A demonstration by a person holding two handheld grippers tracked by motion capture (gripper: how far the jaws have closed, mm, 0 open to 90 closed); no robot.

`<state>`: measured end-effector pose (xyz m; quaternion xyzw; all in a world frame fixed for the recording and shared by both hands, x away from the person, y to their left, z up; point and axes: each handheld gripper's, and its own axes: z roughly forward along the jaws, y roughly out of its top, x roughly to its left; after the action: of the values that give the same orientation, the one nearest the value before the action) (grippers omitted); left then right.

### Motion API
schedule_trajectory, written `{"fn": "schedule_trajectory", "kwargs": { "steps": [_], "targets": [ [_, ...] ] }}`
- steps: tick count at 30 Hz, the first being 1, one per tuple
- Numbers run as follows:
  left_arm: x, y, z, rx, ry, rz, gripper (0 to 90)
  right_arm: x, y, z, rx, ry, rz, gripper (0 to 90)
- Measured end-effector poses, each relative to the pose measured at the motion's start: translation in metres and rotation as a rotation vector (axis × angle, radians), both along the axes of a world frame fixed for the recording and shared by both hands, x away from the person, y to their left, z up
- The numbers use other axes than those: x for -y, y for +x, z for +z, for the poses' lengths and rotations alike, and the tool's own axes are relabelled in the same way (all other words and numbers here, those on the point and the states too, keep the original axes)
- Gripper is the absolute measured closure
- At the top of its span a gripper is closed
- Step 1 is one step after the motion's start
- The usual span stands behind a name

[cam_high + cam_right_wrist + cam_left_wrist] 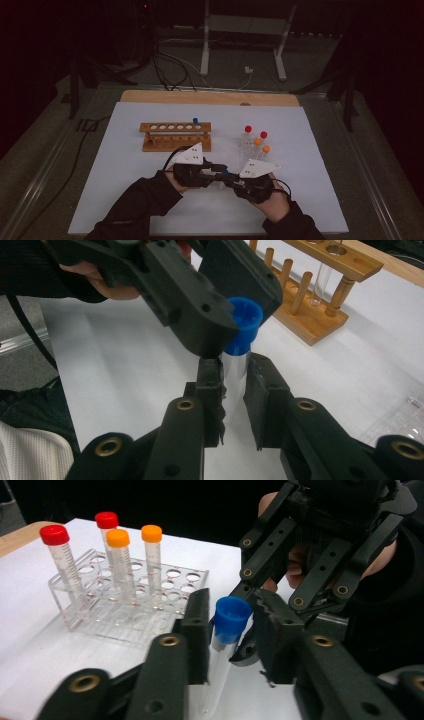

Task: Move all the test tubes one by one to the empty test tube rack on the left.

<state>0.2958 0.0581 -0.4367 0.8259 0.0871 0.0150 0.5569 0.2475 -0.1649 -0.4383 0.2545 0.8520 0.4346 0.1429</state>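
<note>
Both grippers pinching one blue-capped tube (pixel 222 645) mid-table.
Right gripper (pixel 234 377) is clamping the barrel steady while left gripper (pixel 227 617) is closing on the cap (pixel 243 325), likely unscrewing.

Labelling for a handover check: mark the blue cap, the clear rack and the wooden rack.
blue cap (pixel 232 616), left gripper view, on its side wall.
clear rack (pixel 186 578), left gripper view, on its top plate.
wooden rack (pixel 150 128), high view, on its top bar.
</note>
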Motion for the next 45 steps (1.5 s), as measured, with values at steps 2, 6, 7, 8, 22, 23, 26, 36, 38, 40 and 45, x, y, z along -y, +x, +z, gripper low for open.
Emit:
{"fn": "schedule_trajectory", "kwargs": {
  "steps": [2,6,7,8,22,23,26,36,38,40,45],
  "targets": [
    [0.0,0.0,0.0,0.004,0.003,-0.002,73.4,0.0,0.0,0.0,0.0,0.001,0.0,77.0],
    [0.0,0.0,0.001,0.013,0.002,0.0,75.7,0.0,0.0,0.001,0.0,0.004,-0.002,77.0],
    [0.0,0.0,0.001,0.019,0.001,0.005,76.2,0.0,-0.001,0.001,-0.002,0.007,-0.001,77.0],
    [0.0,0.0,0.001,0.021,0.001,0.003,76.5,0.0,-0.001,0.001,0.0,0.008,-0.004,77.0],
    [-0.023,0.013,0.016,0.052,-0.009,0.089,77.2,0.007,-0.003,0.003,0.024,0.078,0.002,45.9],
    [-0.025,0.014,0.017,0.055,-0.009,0.096,77.2,0.008,-0.003,0.004,0.025,0.087,0.006,44.6],
    [-0.031,0.019,0.02,0.067,-0.006,0.12,77.2,0.01,-0.003,0.005,0.02,0.106,0.001,38.0],
    [-0.055,0.038,0.033,0.093,-0.007,0.221,77.3,0.017,-0.002,0.007,0.031,0.143,-0.039,14.0],
    [-0.06,0.042,0.035,0.097,-0.003,0.245,77.3,0.019,-0.001,0.007,0.031,0.155,-0.04,11.0],
    [-0.065,0.047,0.037,0.1,0.002,0.266,77.3,0.02,-0.001,0.007,0.03,0.159,-0.039,6.0],
    [-0.075,0.058,0.041,0.105,0.001,0.319,77.3,0.023,-0.001,0.008,0.038,0.173,-0.051,0.0]
  ]
}}
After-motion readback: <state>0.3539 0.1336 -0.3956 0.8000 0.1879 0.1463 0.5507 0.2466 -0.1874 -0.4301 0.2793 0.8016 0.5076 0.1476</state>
